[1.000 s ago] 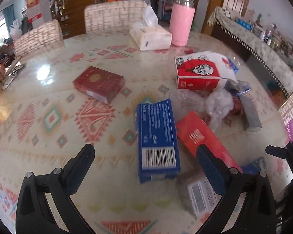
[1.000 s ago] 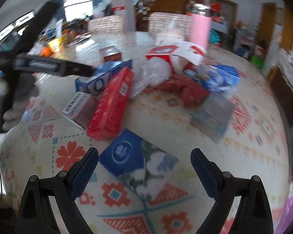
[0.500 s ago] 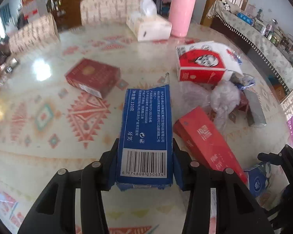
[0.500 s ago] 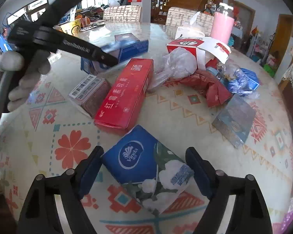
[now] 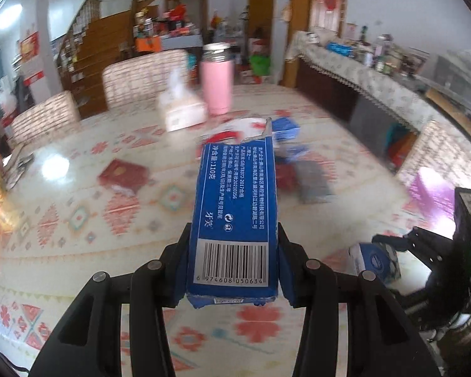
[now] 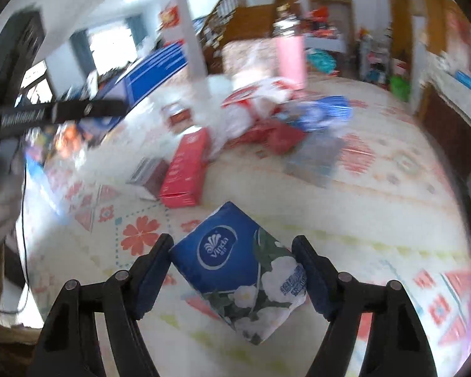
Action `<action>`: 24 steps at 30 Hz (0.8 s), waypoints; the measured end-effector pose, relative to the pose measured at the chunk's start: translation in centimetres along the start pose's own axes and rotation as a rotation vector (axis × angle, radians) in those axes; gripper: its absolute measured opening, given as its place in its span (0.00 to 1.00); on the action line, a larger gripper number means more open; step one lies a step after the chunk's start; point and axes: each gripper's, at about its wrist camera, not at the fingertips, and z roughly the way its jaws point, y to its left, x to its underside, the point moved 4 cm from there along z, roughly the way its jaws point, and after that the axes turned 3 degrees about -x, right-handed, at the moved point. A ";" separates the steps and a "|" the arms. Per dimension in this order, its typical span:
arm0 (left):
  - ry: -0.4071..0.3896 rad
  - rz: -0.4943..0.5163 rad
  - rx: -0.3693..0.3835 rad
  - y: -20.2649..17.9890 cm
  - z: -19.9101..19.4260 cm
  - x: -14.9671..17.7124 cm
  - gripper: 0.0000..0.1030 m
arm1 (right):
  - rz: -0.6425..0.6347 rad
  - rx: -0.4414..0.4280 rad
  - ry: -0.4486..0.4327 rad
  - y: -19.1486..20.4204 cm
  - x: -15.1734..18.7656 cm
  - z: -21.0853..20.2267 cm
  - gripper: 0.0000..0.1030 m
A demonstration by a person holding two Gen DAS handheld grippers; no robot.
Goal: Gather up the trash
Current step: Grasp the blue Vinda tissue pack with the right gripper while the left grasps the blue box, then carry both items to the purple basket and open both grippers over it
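Your long blue cardboard toothpaste box (image 5: 235, 220), barcode end toward the cam, is clamped in your left gripper (image 5: 234, 270), lifted clear of the patterned tablecloth (image 5: 78, 220). Your blue soft tissue pack w/ white flowers (image 6: 238, 270) sits between the pads of your right gripper (image 6: 235, 273); jaws closing, both pads touching its sides, pack tilted diagonally above the cloth. Behind it: long red carton (image 6: 186, 169), grey-brown box (image 6: 147, 174) beside it, then a heap of red/white and blue wrappers (image 6: 276, 119). Pink tumbler (image 5: 217, 81) and white tissue box (image 5: 182, 110) stand at the far edge.
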 end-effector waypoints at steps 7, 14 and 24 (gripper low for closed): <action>-0.025 0.109 0.172 -11.5 -0.1 -2.6 0.44 | 0.171 0.191 -0.131 -8.6 2.6 -9.6 0.79; -0.007 0.215 0.362 -25.3 2.9 -6.2 0.44 | 0.334 0.394 -0.243 -18.0 5.1 -19.1 0.80; 0.071 0.241 0.572 -40.4 9.2 -9.1 0.50 | 0.509 0.523 -0.271 -29.1 7.8 -24.8 0.82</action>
